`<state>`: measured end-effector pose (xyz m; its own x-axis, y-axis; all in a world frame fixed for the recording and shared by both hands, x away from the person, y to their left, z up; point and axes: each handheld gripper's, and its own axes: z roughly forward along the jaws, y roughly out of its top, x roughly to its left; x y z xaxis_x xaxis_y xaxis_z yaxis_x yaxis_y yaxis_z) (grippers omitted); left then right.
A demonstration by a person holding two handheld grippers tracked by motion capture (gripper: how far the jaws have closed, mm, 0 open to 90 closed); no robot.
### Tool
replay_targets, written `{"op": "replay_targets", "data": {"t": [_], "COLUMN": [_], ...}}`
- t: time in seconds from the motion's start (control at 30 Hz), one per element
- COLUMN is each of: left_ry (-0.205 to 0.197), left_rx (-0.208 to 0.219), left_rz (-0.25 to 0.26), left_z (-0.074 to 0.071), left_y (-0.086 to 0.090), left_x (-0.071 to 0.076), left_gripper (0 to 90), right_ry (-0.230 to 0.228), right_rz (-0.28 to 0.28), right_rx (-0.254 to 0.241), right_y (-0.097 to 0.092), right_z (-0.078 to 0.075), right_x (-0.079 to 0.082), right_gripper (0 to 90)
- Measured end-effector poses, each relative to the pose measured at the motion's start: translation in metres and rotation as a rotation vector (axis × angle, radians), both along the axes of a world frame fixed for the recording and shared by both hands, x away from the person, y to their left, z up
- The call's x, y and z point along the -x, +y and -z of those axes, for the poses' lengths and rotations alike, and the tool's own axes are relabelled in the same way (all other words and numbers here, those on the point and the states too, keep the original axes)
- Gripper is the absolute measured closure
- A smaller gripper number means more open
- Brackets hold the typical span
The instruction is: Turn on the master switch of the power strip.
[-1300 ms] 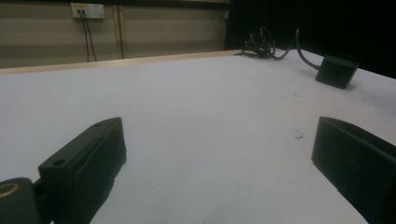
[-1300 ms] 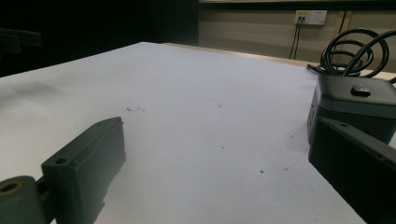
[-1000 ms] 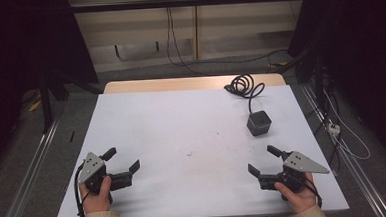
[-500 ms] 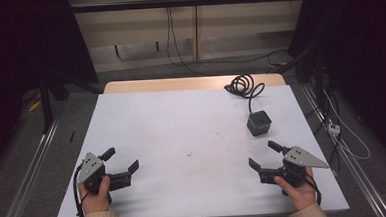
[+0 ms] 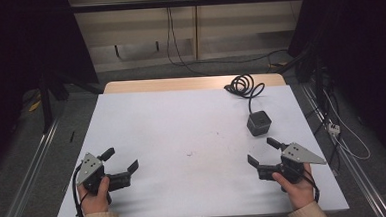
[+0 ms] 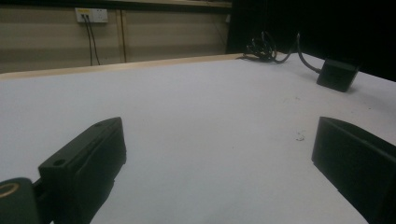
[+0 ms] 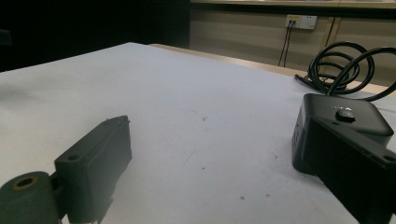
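Black cube-shaped box (image 5: 258, 123) sits untouched on the white table (image 5: 182, 124), right side, its cable (image 5: 244, 85) coiled at the far edge. Right gripper (image 5: 264, 154) rests nearest it, jaws spread, empty. Left gripper (image 5: 119, 160) is well apart at the near left, jaws spread, empty. No handling evident; likely all steps remain.

Lighting: dim room, dark surroundings; white table (image 5: 192, 133) evenly lit from above, soft shadows near front edge. Gripper views: near jaws blurred, grainy, no glare
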<state>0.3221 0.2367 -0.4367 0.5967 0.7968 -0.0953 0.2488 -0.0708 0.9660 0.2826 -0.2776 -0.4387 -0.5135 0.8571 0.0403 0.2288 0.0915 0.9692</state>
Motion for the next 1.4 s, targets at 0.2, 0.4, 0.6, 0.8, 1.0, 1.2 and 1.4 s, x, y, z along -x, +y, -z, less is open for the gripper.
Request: {"op": "replay_targets", "data": {"t": [0.2, 0.4, 0.6, 0.8, 1.0, 1.2, 1.4], "left_ry": [-0.003, -0.002, -0.007, -0.008, -0.01, -0.004, -0.005], "left_rx": [-0.001, -0.009, 0.011, 0.006, 0.021, 0.017, 0.007], "left_rz": [-0.006, -0.018, -0.035, -0.027, -0.033, -0.018, -0.007], "left_z": [-0.001, 0.0, -0.002, -0.001, -0.002, -0.001, -0.002], "left_y": [0.0, 0.003, 0.007, 0.008, 0.007, 0.004, -0.001], "left_x": [0.002, 0.002, 0.005, 0.005, 0.005, 0.003, 0.001], "left_gripper": [2.7, 2.7, 2.7, 2.5, 2.4, 2.4, 2.4], "right_ry": [0.003, 0.0, 0.003, 0.0, 0.015, 0.009, 0.008], "right_rz": [0.006, 0.007, 0.018, 0.032, 0.041, 0.052, 0.076], "right_rx": [0.018, 0.025, 0.016, 0.017, 0.023, 0.029, 0.021], "right_y": [0.001, 0.003, 0.002, 0.0, -0.004, -0.007, -0.011], "right_z": [0.002, 0.0, -0.001, -0.002, -0.003, -0.005, -0.007], "right_x": [-0.005, -0.009, -0.014, -0.021, -0.027, -0.03, -0.033], "right_gripper": [7.7, 8.2, 9.0, 8.9, 9.4, 10.1, 10.9]}}
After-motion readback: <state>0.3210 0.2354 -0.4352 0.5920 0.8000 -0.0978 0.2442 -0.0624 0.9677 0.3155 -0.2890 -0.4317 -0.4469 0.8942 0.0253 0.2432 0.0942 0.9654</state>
